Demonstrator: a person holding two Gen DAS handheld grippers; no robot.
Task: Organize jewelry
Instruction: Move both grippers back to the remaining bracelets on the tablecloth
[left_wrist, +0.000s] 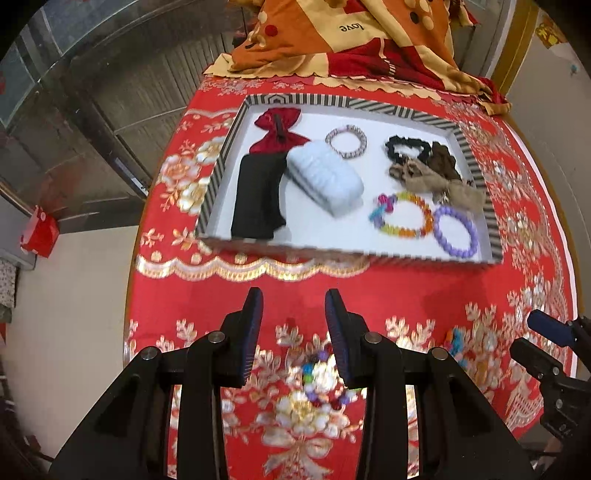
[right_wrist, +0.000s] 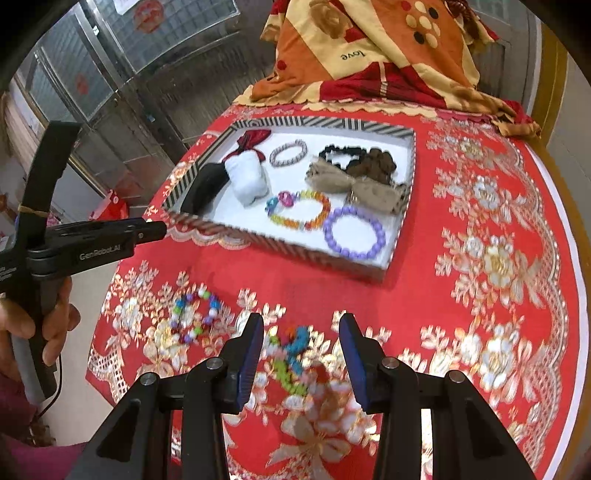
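Note:
A striped tray with a white floor stands on the red flowered cloth. In it lie a purple bead bracelet, a rainbow bracelet, a silver bracelet, a beige bow, dark scrunchies, a pale blue case and a red and black pouch. My left gripper is open above the cloth, over a loose multicolour bead bracelet. My right gripper is open over a blue and green beaded piece.
A folded orange and red blanket lies behind the tray. The cloth's edge drops off at the left and right. In the right wrist view a hand holds the left gripper at the left. A red box sits on the floor.

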